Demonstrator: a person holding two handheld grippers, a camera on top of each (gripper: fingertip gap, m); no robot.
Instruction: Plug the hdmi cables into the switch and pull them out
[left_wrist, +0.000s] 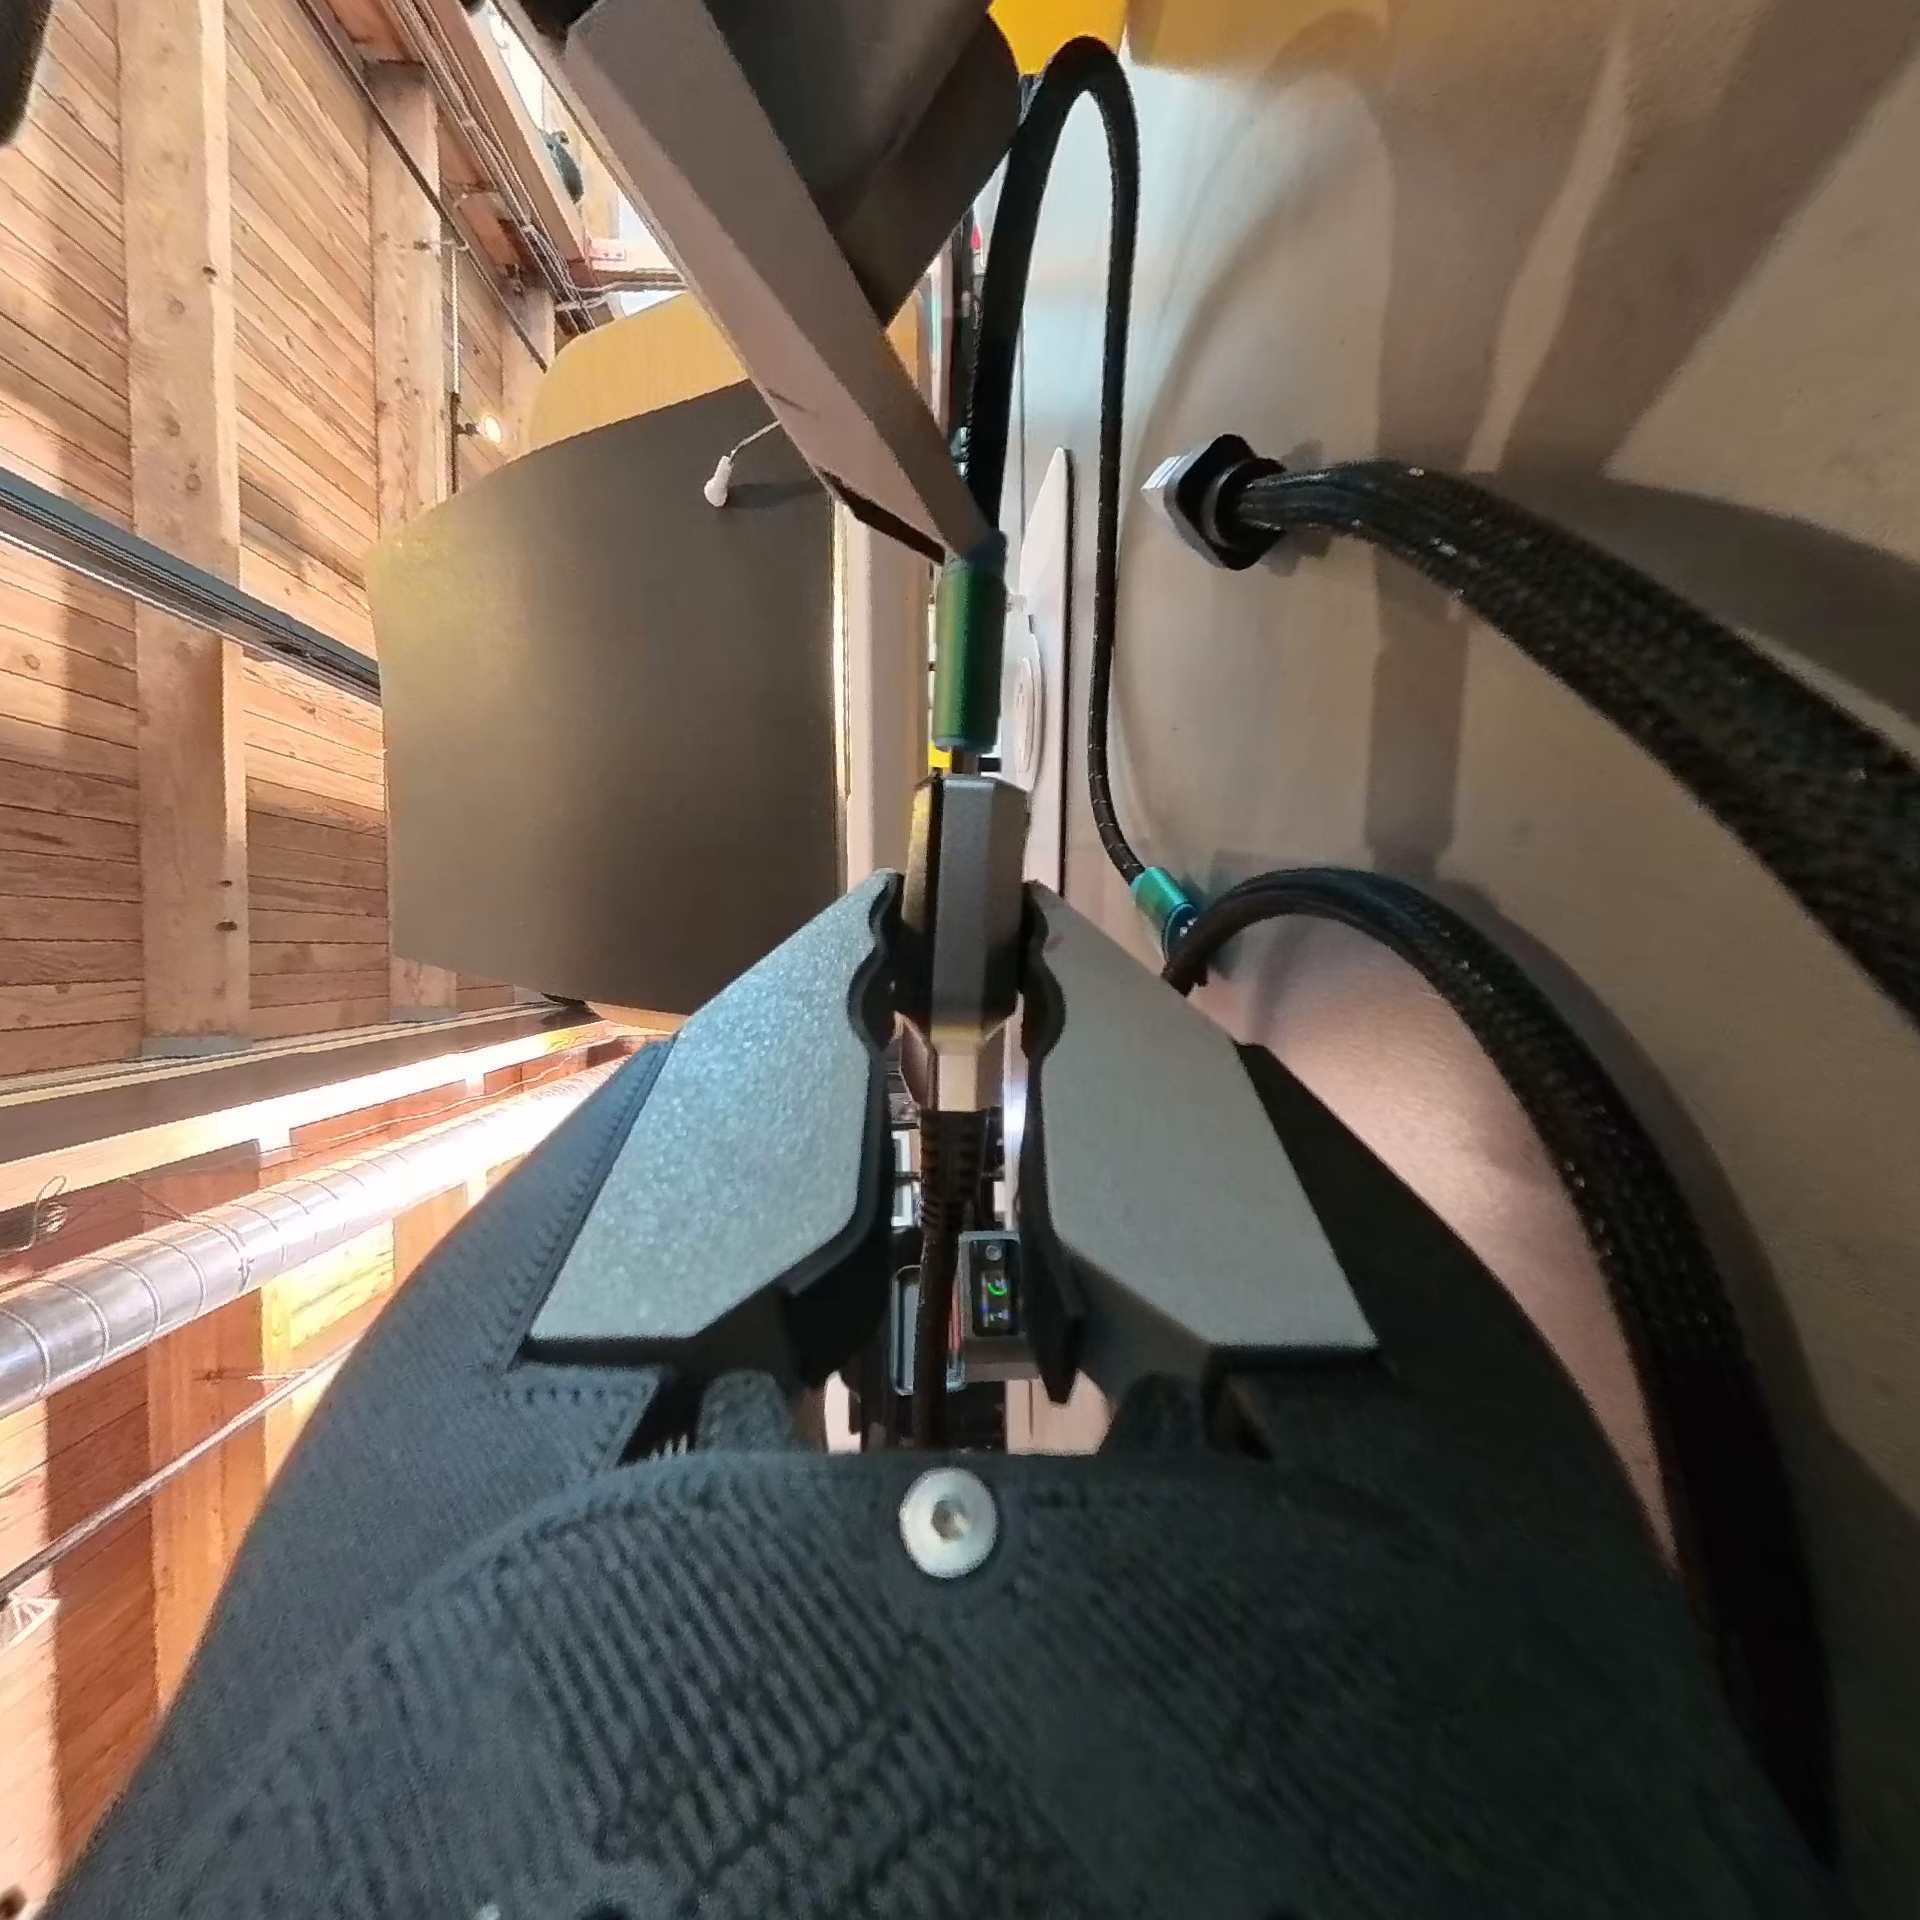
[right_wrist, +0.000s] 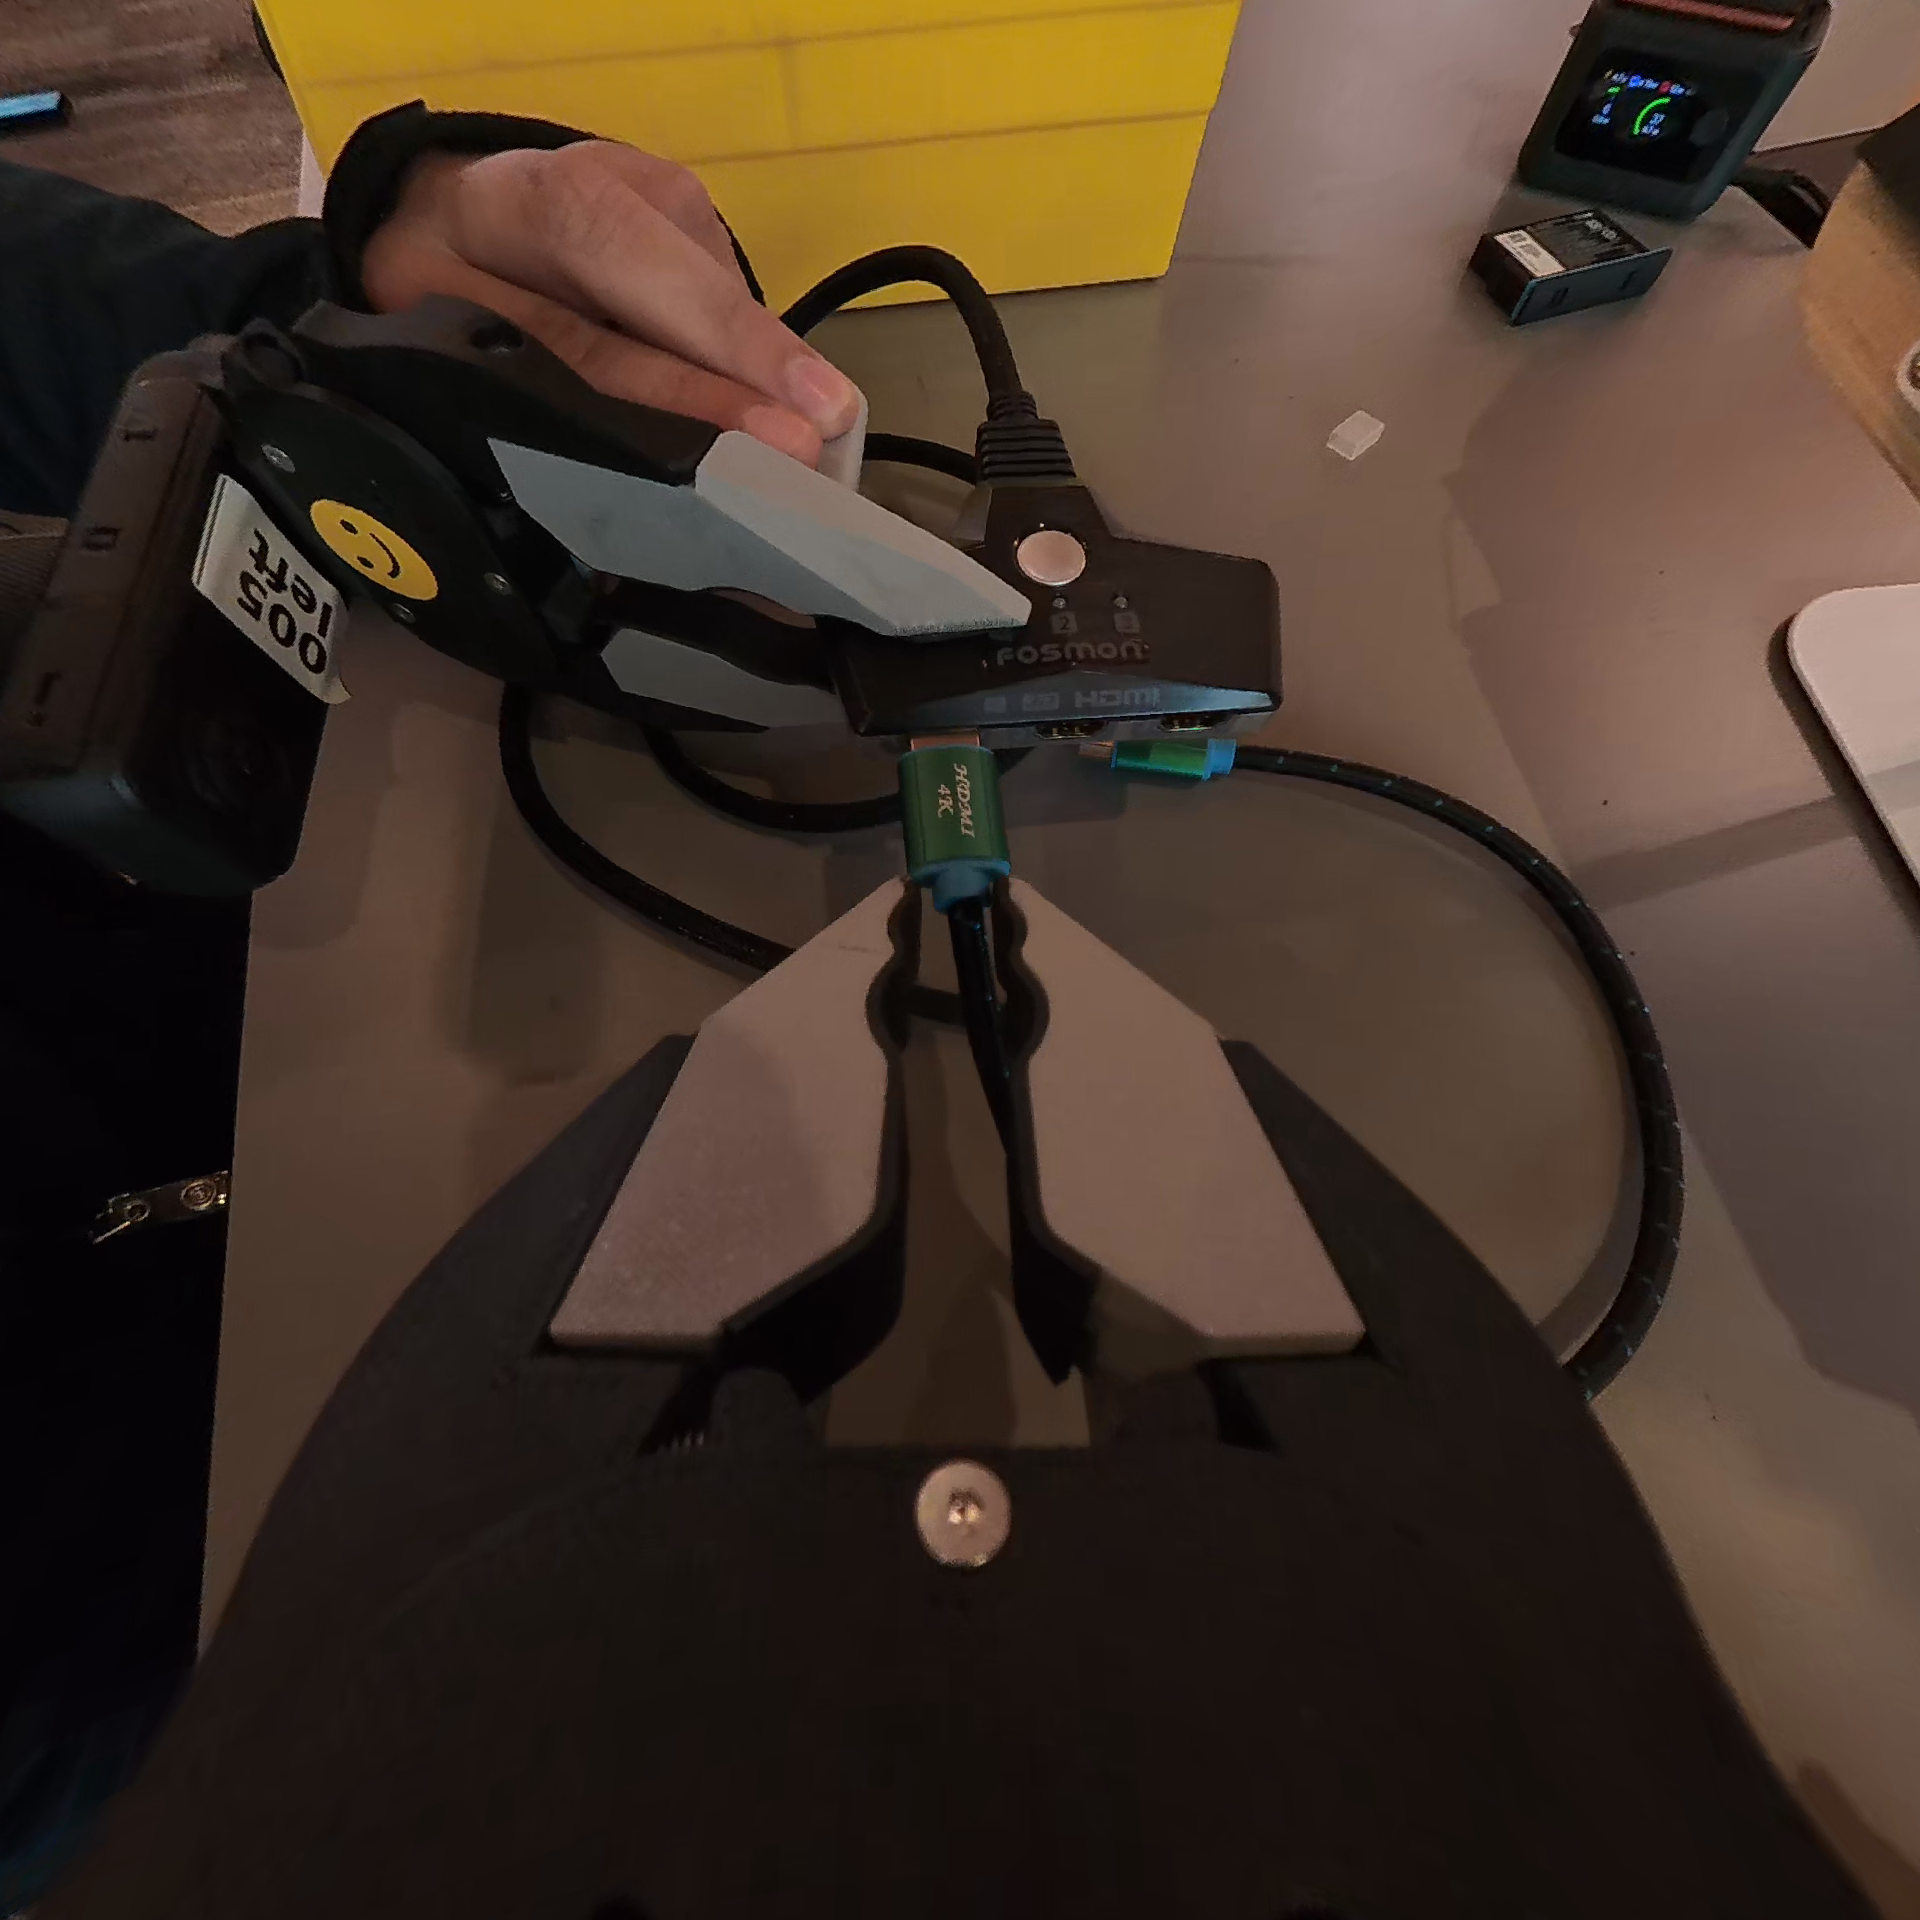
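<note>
Two grippers, left fingers (right_wrist: 914, 613) clamping switch (right_wrist: 1132, 644), right fingers (right_wrist: 961, 894) pinching cable (right_wrist: 977, 997), first port hidden by green plug (right_wrist: 951, 810).

A workshop or lab in a timber building; plank wall (left_wrist: 156, 520) and metal duct (left_wrist: 260, 1247) at left; grey bench (right_wrist: 1351, 935) with yellow bin (right_wrist: 748, 135) and small display device (right_wrist: 1652, 114) along the top.

Green HDMI plug (right_wrist: 951, 816) in black switch (right_wrist: 1122, 644)
</note>
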